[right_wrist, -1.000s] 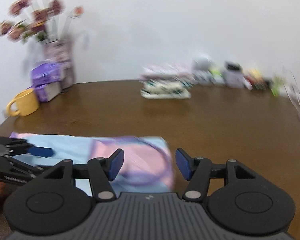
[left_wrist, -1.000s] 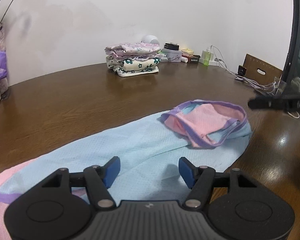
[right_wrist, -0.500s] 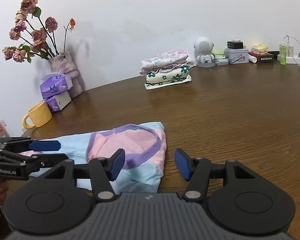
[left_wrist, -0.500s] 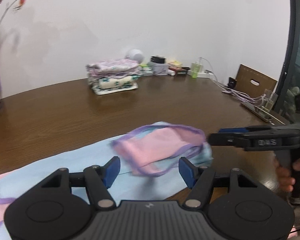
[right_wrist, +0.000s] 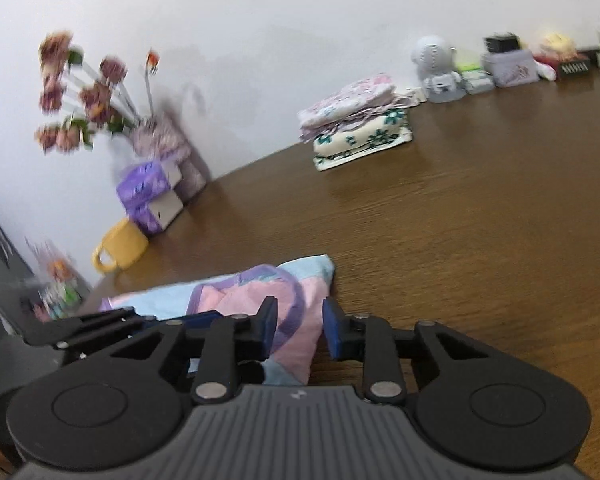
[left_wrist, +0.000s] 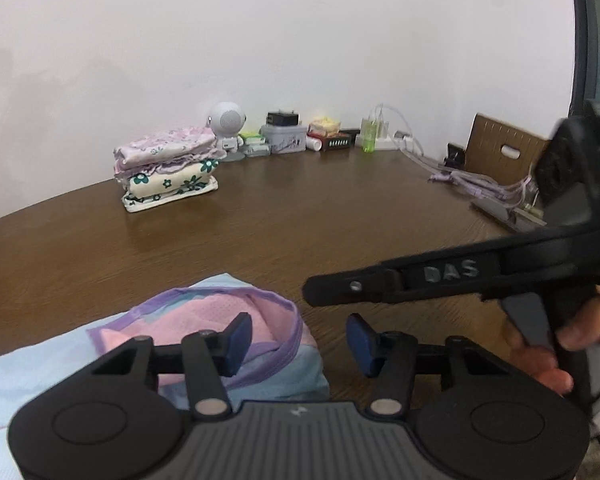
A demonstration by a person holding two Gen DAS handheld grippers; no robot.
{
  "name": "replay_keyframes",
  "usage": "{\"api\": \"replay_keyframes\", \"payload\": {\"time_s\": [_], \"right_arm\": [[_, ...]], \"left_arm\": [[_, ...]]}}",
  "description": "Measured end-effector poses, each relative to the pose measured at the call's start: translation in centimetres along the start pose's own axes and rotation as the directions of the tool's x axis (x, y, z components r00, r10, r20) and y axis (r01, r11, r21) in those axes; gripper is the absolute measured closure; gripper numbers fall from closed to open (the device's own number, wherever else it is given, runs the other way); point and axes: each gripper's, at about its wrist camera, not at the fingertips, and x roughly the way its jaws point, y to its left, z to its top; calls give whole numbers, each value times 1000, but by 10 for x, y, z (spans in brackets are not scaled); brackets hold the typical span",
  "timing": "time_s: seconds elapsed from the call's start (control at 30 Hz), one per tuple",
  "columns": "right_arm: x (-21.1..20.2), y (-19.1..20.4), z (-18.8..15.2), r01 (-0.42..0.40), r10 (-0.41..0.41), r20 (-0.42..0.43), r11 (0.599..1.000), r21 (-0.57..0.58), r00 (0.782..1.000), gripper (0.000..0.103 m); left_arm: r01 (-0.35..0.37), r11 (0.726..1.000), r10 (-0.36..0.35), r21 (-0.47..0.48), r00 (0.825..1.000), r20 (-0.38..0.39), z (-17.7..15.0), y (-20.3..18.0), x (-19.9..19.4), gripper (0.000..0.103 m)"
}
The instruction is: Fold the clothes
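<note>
Brown wooden worktop (left_wrist: 340,208), white wall behind. Light-blue garment (left_wrist: 40,364) with pink panel and purple trim lies flat at the near edge, its folded end toward the middle of the worktop.

Left tongs (left_wrist: 298,340): jaws closing, about half wide. Blue pads hang over the garment's folded end; left pad above the pink panel, right pad above bare wood just past the cloth edge. Pads do not press on the fabric.

Right tongs (right_wrist: 300,330): jaws closing, gap narrow. The pink-and-purple edge of the garment (right_wrist: 292,312) shows in the gap; whether the pads pinch it I cannot tell, no squeeze is visible. In the left wrist view the right tongs come in from the right, a hand (left_wrist: 572,340) on the grip.

Far side: stack of folded clothes (left_wrist: 168,168), floral one at the bottom. Beside it a small white robot figure (left_wrist: 228,126), tins and boxes along the wall. At the left end, vase of dried flowers (right_wrist: 96,96), purple tissue packs (right_wrist: 150,190), yellow mug (right_wrist: 122,246). Right wrist view blurred.
</note>
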Motion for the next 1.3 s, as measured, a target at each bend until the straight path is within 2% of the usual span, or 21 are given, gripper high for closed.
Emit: {"api": "replay_keyframes", "payload": {"time_s": [0.03,0.07,0.1,0.17,0.33,0.5,0.73,0.83,0.93,1.0,1.07,1.17,1.3], "right_arm": [[-1,-6,-3,-9,8,9,1000,23,1000,77],[-3,-11,-6,-18,17,19,999,45,1000,77],[-2,-15,-10,-25,24,21,997,67,999,77],[0,-23,-17,-41,38,26,993,110,999,77],[5,-25,-27,-80,80,3,988,130,997,79],[17,-7,-30,-79,82,-54,996,47,995,85],[25,14,-38,-37,32,-87,998,-48,996,87],[23,19,-40,-18,12,-87,997,-74,996,86],[14,12,-31,-26,24,-47,999,-29,999,86],[9,8,-22,-12,12,-9,1000,-10,1000,86],[9,7,-12,2,-2,9,1000,-12,1000,86],[20,9,-7,25,-25,-12,999,-33,1000,86],[37,8,-5,46,-48,-57,998,-34,997,86]], "left_arm": [[-9,1000,10,3,1000,-12,1,-1,5,63],[-13,1000,13,3,999,-30,1,-1,9,73],[-13,1000,13,-8,999,-47,0,0,13,89],[-17,999,13,-50,997,-70,-4,8,16,95],[-19,975,6,-223,998,-59,-17,36,7,96],[-24,956,10,-294,999,-48,-24,48,-1,98],[-25,939,0,-342,997,-72,-37,54,-1,99],[-1,931,-19,-364,999,-51,-34,57,-5,98],[29,934,-29,-357,1000,5,-19,60,-15,91],[24,945,-17,-327,1000,26,-5,57,-16,79],[15,950,-10,-311,1000,15,7,55,-7,76],[-21,947,13,-319,1000,-27,14,56,12,76],[-25,925,-5,-380,997,-77,9,67,31,79]]}}
